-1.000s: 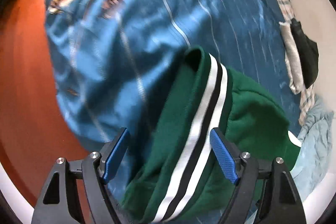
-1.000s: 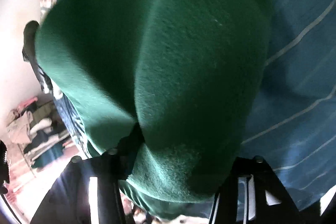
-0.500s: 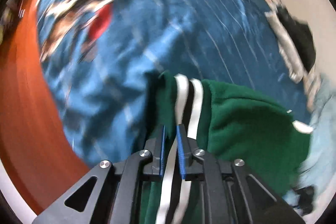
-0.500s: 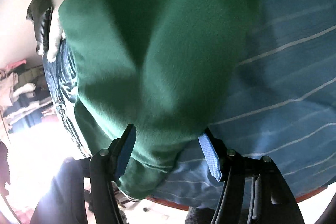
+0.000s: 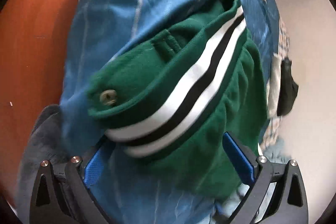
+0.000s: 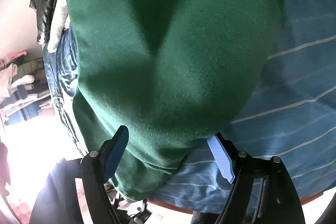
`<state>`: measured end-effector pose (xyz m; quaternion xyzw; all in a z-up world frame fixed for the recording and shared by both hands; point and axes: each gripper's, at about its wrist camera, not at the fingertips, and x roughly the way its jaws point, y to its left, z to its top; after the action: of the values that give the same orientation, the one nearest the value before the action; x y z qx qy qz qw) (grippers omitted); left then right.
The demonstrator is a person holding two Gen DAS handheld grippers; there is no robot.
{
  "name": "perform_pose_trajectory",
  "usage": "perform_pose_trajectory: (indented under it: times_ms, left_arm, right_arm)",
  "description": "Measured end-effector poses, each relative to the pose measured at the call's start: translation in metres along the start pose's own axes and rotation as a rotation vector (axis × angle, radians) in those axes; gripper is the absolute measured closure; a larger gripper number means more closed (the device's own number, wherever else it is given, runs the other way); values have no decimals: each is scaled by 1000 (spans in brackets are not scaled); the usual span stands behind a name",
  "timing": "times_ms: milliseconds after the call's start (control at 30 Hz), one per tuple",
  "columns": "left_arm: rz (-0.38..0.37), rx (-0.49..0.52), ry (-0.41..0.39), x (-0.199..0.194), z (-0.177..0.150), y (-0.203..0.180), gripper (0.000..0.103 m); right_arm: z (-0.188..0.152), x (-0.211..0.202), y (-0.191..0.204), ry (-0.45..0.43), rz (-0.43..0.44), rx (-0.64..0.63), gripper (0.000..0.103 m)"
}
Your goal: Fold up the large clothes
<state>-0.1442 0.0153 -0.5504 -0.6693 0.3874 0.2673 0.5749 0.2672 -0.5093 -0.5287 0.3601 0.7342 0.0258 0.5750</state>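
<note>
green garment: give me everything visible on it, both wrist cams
The green garment is dark green and fleecy-looking, with a ribbed band striped white-black-white and a pale button on a green tab. It lies bunched with a soft crease down its middle on the blue striped cloth. The left gripper and right gripper straddle it with jaws open; neither clamps it.

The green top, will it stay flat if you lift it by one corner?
Probably not. The green top already lies in soft folds and bulges, so it would likely droop and hang. Its fuzzy surface suggests thick fabric, fairly heavy, and probably not slippery for the open left gripper.
</note>
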Motion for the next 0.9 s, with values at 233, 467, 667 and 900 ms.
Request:
perform_pose_trajectory:
  times_ms: [233, 467, 667, 900]
  left_arm:
    - [124, 179, -256, -12, 20, -81, 74]
    - [58, 355, -282, 3, 109, -151, 75]
    - [129, 422, -75, 27, 139, -140, 64]
    - [367, 668, -168, -12, 100, -165, 18]
  right_arm:
    - [-7, 7, -1, 52, 7, -25, 24]
    - [-31, 16, 13, 147, -6, -87, 24]
    - [-57, 3, 56, 234, -46, -232, 24]
    - [-13, -47, 116, -8, -109, -418, 24]
